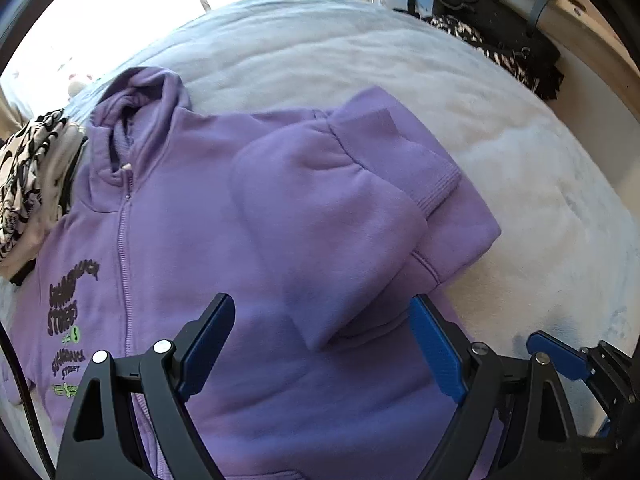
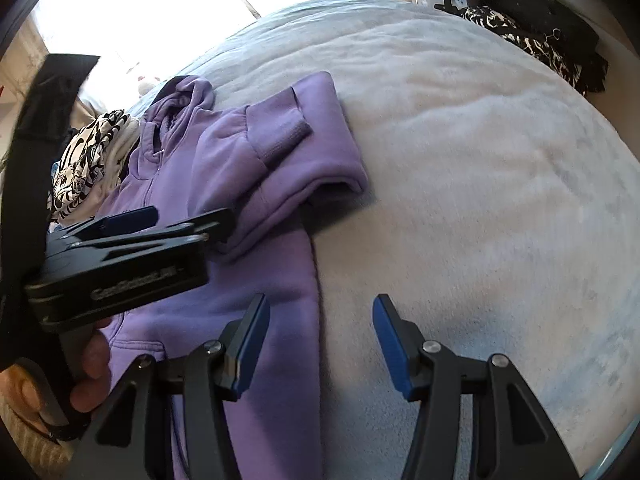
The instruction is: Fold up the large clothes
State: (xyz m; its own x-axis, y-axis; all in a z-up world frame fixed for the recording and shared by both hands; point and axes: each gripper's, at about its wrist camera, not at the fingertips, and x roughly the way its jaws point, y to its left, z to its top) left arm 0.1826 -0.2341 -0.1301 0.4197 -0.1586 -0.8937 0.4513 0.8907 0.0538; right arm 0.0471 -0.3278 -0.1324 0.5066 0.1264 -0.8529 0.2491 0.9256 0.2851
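Presently: purple zip hoodie [image 1: 192, 240] laid flat on pale blanket [image 1: 520, 184], right-side sleeve [image 1: 332, 216] folded inward for narrowing; left gripper [image 1: 322, 340] held wide and empty above it; right gripper [image 2: 320, 344] half-spread, empty, over hoodie's right edge

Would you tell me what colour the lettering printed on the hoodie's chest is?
Dark lettering with bright green accents on the lilac fleece zip hoodie, clearest in the left wrist view.

A wide bed covered in a pale grey-white fleecy blanket [image 2: 480, 160] fills most of the scene, its nap rumpled in soft ridges. At the far left a bright window [image 1: 132, 4] is blown out to white, and daylight from it falls across the bedding. At the left edge of the bed lies a heap of cream fabric with a black swirling print [image 1: 28, 184]. At the far right, black-and-white patterned cloth [image 2: 536, 48] sits beside a pale wooden frame [image 1: 560, 12].
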